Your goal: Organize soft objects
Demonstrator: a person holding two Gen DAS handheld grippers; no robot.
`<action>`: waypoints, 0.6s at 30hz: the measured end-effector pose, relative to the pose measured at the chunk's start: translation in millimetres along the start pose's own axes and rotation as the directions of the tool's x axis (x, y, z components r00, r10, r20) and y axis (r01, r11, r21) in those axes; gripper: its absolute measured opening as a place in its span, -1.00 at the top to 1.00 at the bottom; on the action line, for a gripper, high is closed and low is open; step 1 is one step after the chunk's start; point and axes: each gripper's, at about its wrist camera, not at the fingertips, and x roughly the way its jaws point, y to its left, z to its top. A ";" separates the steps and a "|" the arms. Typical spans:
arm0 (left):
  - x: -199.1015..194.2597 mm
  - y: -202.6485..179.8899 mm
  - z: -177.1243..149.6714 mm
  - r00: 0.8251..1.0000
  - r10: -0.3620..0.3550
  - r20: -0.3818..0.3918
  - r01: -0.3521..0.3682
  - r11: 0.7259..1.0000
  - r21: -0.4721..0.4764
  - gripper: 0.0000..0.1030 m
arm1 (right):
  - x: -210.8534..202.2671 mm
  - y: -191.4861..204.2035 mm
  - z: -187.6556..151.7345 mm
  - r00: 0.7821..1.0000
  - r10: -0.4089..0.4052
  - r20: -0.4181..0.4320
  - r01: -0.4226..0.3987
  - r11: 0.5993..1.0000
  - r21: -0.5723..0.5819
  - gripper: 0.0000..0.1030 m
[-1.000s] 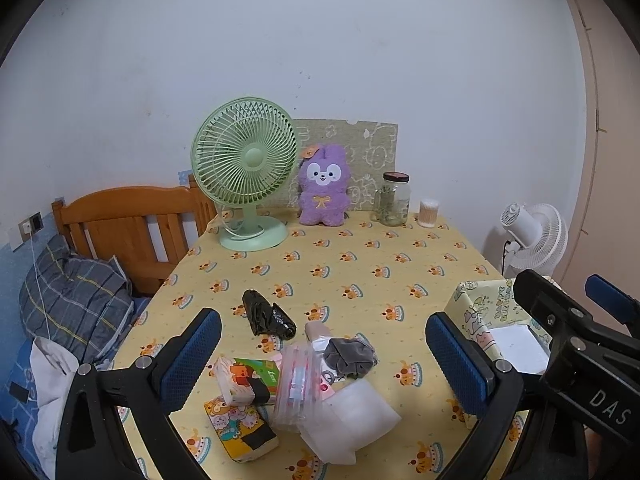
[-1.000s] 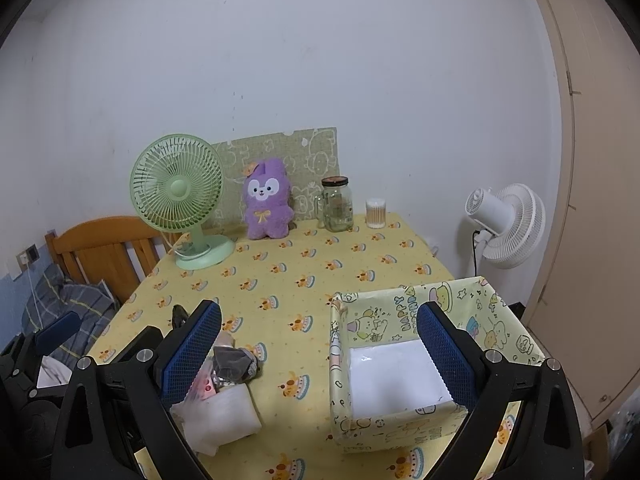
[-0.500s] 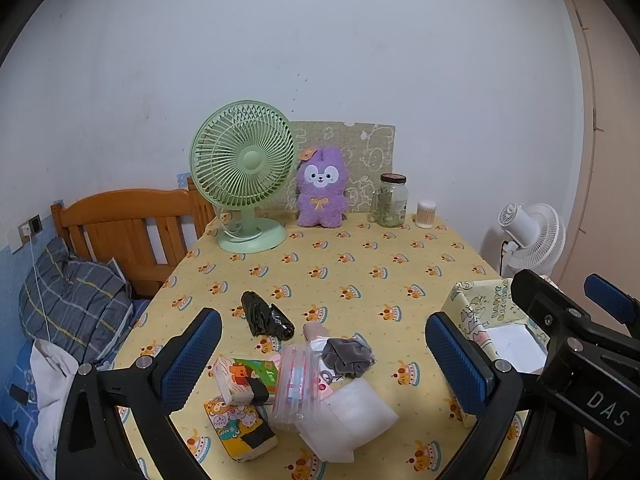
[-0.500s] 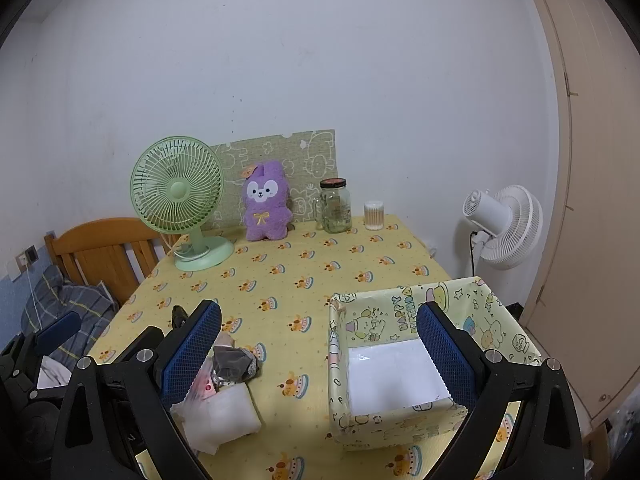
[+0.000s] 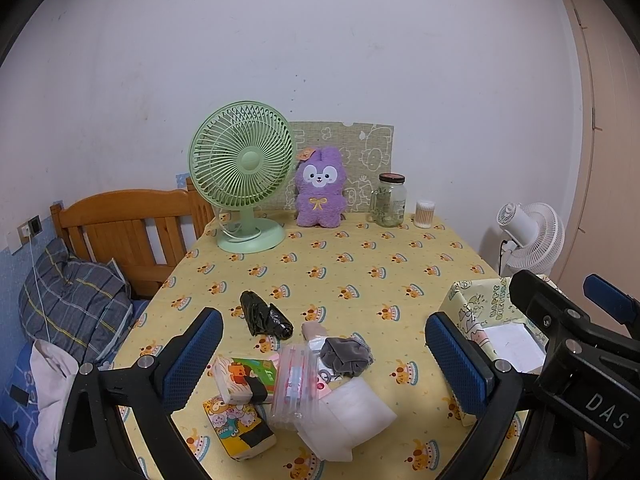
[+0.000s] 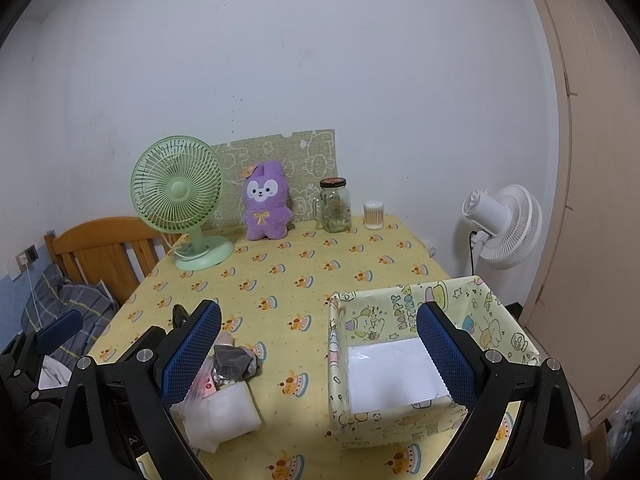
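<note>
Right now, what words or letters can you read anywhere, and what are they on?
"DAS" on the right gripper's black body.
"HAPPY", with a second word below it too warped to read, on the paper box.
The tissue packs and the glass jar have print too small or blurred to read.

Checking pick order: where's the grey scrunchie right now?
Left wrist view, near-centre: the grey scrunchie tops the pile's far side, before the black bag. Right wrist view shows it lower left.
</note>
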 end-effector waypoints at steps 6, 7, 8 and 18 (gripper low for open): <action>-0.2 -0.5 0.0 1.000 0.001 0.001 -0.001 1.000 0.000 -0.98 | -0.4 -0.2 0.0 1.000 0.001 0.001 -0.001 1.000 0.000 -0.93; -0.1 -0.1 0.2 1.000 0.000 0.000 0.000 1.000 0.000 -0.98 | 0.4 -0.4 0.5 1.000 0.000 0.000 0.000 1.000 -0.001 -0.93; -0.1 -0.1 0.1 1.000 0.000 0.000 0.000 1.000 0.000 -0.98 | -0.1 -0.2 0.3 1.000 0.001 0.000 -0.001 1.000 0.000 -0.93; -0.5 -0.4 -0.3 1.000 -0.002 0.000 0.002 1.000 0.001 -0.94 | -0.3 0.0 -0.4 1.000 0.001 -0.003 -0.001 1.000 0.002 -0.92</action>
